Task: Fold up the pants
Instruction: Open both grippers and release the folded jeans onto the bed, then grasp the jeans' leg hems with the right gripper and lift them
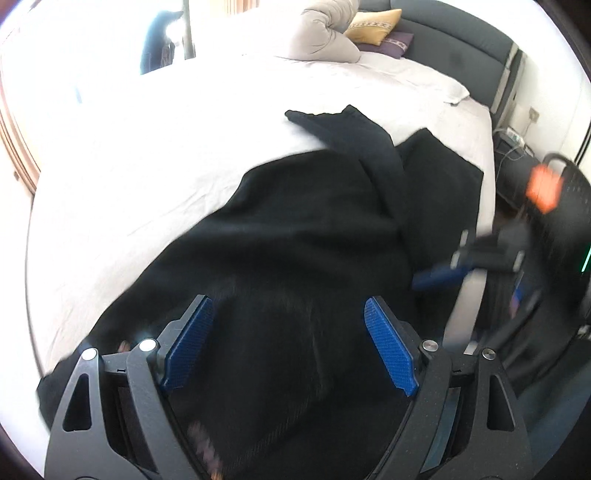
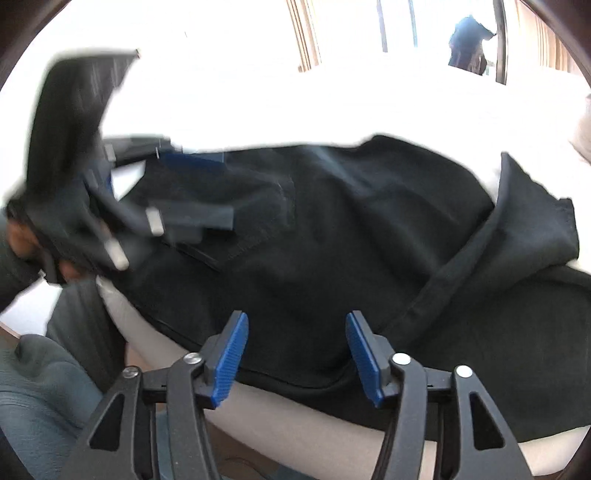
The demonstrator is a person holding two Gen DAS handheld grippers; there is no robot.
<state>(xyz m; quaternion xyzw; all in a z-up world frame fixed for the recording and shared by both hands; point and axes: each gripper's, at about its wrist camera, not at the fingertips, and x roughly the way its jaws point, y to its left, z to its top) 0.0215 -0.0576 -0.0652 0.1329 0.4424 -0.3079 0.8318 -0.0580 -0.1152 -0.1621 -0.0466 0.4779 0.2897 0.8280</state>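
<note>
Black pants (image 1: 295, 229) lie spread and rumpled on a white bed (image 1: 147, 147), with the legs running toward the far right. My left gripper (image 1: 288, 317) is open and empty just above the near part of the pants. My right gripper (image 2: 295, 332) is open and empty above the pants' (image 2: 332, 229) edge at the bed's side. The right gripper also shows, blurred, at the right of the left wrist view (image 1: 443, 273). The left gripper shows blurred at the left of the right wrist view (image 2: 184, 184).
Pillows (image 1: 332, 33) and cushions (image 1: 373, 26) sit at the head of the bed by a dark headboard (image 1: 461, 48). A dark bedside area with cables (image 1: 513, 147) lies past the bed's right edge. A window with curtains (image 2: 310, 33) is beyond the bed.
</note>
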